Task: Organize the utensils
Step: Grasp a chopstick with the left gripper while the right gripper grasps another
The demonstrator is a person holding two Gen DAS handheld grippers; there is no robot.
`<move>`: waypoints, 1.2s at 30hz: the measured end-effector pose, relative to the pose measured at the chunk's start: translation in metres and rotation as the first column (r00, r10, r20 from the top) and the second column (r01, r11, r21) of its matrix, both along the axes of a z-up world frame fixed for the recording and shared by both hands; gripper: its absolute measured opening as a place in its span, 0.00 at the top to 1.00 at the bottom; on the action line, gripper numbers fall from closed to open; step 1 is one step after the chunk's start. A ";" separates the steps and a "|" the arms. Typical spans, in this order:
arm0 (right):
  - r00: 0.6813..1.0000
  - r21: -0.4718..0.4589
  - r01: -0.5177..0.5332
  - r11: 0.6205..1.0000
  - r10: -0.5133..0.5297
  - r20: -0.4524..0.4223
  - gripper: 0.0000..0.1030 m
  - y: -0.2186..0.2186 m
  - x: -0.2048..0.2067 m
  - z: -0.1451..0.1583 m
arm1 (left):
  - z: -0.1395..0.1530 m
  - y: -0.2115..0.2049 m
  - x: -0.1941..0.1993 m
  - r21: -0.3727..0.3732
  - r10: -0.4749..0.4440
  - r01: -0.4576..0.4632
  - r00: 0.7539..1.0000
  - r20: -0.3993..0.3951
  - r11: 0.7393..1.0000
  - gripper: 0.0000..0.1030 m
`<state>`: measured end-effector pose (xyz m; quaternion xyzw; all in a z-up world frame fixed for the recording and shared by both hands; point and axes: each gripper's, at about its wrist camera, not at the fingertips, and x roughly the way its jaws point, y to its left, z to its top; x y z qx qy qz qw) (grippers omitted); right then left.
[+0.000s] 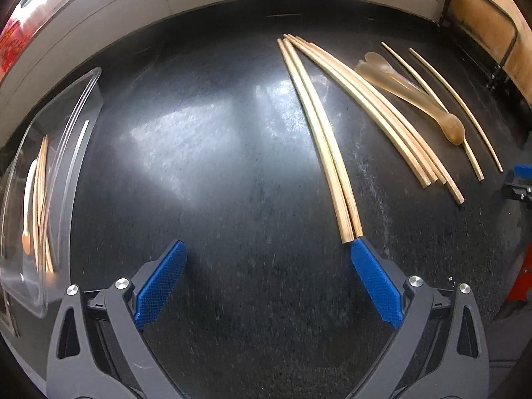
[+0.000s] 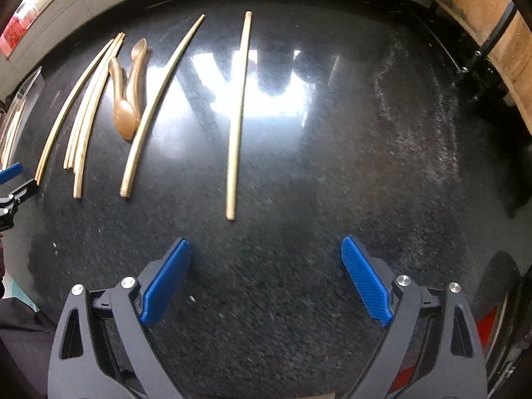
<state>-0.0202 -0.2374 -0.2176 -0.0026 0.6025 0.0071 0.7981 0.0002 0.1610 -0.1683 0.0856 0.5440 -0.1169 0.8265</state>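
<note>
Several pale wooden chopsticks lie on a black stone counter (image 1: 216,166). In the left wrist view a pair of chopsticks (image 1: 319,139) ends right at my right fingertip (image 1: 360,249); my left gripper (image 1: 267,249) is open, holding nothing. Further right lie a bundle of chopsticks (image 1: 382,113) and translucent brown spoons (image 1: 412,93). A clear plastic container (image 1: 43,179) at the left holds chopsticks and a spoon. In the right wrist view my right gripper (image 2: 266,249) is open above bare counter, just short of a single chopstick (image 2: 237,116). The brown spoons (image 2: 128,93) lie to its left.
A pale wall or ledge (image 1: 133,10) borders the counter's far edge. A wood-coloured chair with a black metal frame (image 2: 482,33) stands at the far right. The left gripper's blue tip (image 2: 11,171) shows at the left edge of the right wrist view.
</note>
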 end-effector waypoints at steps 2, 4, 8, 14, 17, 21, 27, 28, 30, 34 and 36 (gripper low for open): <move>1.000 0.000 -0.011 1.000 0.011 0.005 0.11 0.007 0.011 -0.001 | -0.001 0.000 0.002 0.003 -0.010 0.010 1.000 0.006 1.000 0.06; 1.000 0.001 -0.010 1.000 0.010 0.007 0.11 0.012 0.017 -0.001 | -0.002 0.006 0.006 0.000 0.000 0.000 1.000 0.003 1.000 0.06; 1.000 0.001 0.022 1.000 -0.022 0.008 0.11 0.011 0.027 -0.001 | -0.002 0.020 0.015 0.006 0.022 -0.022 1.000 -0.008 1.000 0.06; 0.999 0.002 0.029 1.000 -0.029 0.016 0.11 0.009 0.046 -0.001 | 0.001 0.019 0.028 0.035 -0.043 0.043 0.999 -0.001 0.998 0.06; 0.999 0.002 0.030 1.000 -0.030 0.022 0.11 0.009 0.058 -0.002 | -0.001 0.014 0.042 0.012 -0.041 0.041 0.999 -0.006 0.999 0.06; 0.999 0.002 0.021 1.000 -0.021 0.025 0.11 0.014 0.077 -0.003 | -0.004 0.004 0.060 -0.008 -0.050 0.050 0.998 -0.022 0.999 0.06; 0.999 0.003 0.015 1.000 -0.015 0.044 0.11 0.012 0.106 -0.004 | -0.006 -0.008 0.094 -0.030 -0.068 0.069 0.998 0.002 0.997 0.06; 0.999 0.003 0.014 1.000 -0.014 0.048 0.11 0.012 0.114 -0.004 | -0.006 -0.010 0.099 -0.030 -0.071 0.072 0.997 0.003 0.997 0.06; 0.999 0.002 0.009 1.000 -0.009 0.053 0.11 0.012 0.126 -0.005 | -0.006 -0.016 0.110 -0.031 -0.081 0.082 0.997 0.009 0.996 0.06; 0.997 0.008 0.010 1.000 -0.011 0.071 0.09 0.011 0.149 -0.005 | -0.006 -0.025 0.124 -0.038 -0.093 0.094 0.995 0.027 0.995 0.06; 0.997 0.009 0.009 1.000 -0.010 0.075 0.09 0.008 0.159 -0.005 | -0.006 -0.029 0.131 -0.042 -0.095 0.096 0.995 0.033 0.994 0.06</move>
